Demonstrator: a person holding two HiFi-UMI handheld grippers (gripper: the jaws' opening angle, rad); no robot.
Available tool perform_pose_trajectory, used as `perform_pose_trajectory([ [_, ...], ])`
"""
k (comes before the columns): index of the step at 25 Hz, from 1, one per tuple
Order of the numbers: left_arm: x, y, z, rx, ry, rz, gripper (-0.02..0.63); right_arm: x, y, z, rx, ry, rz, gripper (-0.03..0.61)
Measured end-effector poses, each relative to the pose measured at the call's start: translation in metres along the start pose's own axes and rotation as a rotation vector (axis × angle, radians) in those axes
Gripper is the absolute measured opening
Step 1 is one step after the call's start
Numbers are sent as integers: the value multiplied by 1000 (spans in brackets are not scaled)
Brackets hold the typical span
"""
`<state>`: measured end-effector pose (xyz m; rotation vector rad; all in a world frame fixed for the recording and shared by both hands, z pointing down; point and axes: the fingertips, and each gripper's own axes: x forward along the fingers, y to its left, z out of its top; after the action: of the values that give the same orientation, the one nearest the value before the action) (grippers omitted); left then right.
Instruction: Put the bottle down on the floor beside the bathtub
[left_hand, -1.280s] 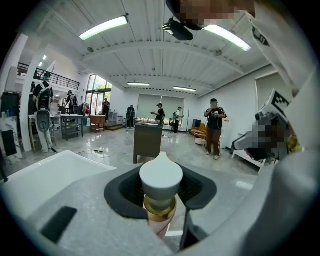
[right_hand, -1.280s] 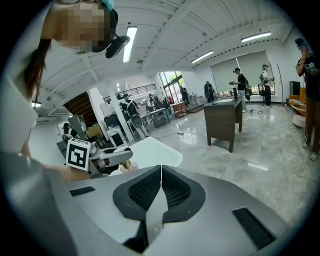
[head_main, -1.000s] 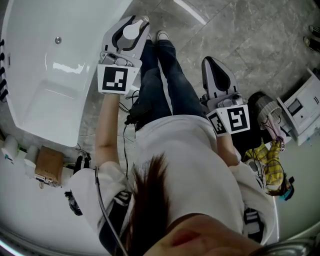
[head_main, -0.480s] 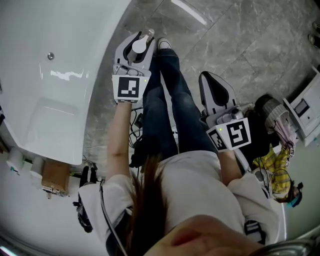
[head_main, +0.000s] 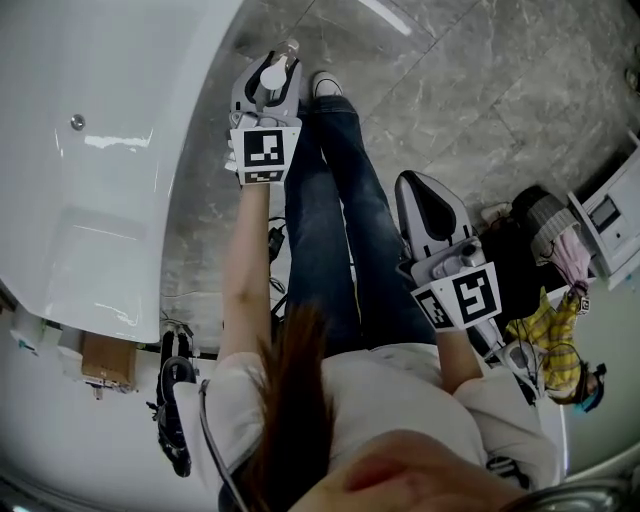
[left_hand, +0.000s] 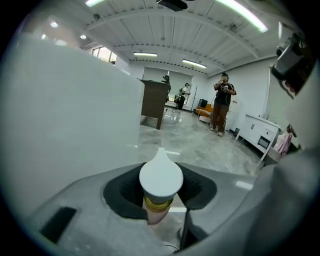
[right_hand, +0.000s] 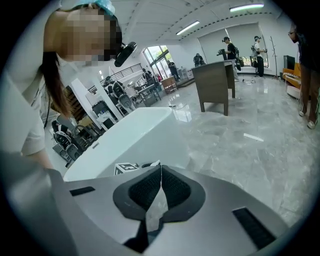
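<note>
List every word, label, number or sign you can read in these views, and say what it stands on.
No readable text in any view.
Marker cubes on the left claw and right claw: black-and-white square patterns only, no letters or digits.
Bottle: no label print shows.
Cardboard box and white unit: any print is too small to read.

Glossy grey marble floor (left_hand: 200, 145), a dark stand (left_hand: 152, 102) stood mid-room, windows (left_hand: 102, 52) to its left, strip lights (left_hand: 145, 54) glowed above it
</note>
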<state>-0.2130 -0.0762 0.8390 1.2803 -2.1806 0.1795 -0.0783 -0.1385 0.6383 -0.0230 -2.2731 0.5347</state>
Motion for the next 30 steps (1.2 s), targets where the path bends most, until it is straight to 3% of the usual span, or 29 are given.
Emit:
perform_pose_trajectory([
  [13, 70, 3, -131, -16, 186, -1, 155, 9, -44, -17, -16, -1, -96, 14],
  [23, 99, 11, -178, -55, 222, 56, 155, 18, -61, -26, -48, 13, -116, 14],
  [30, 111, 6, -198, -41, 243, 69, 155, 20, -67, -34, -62, 19, -125, 14],
])
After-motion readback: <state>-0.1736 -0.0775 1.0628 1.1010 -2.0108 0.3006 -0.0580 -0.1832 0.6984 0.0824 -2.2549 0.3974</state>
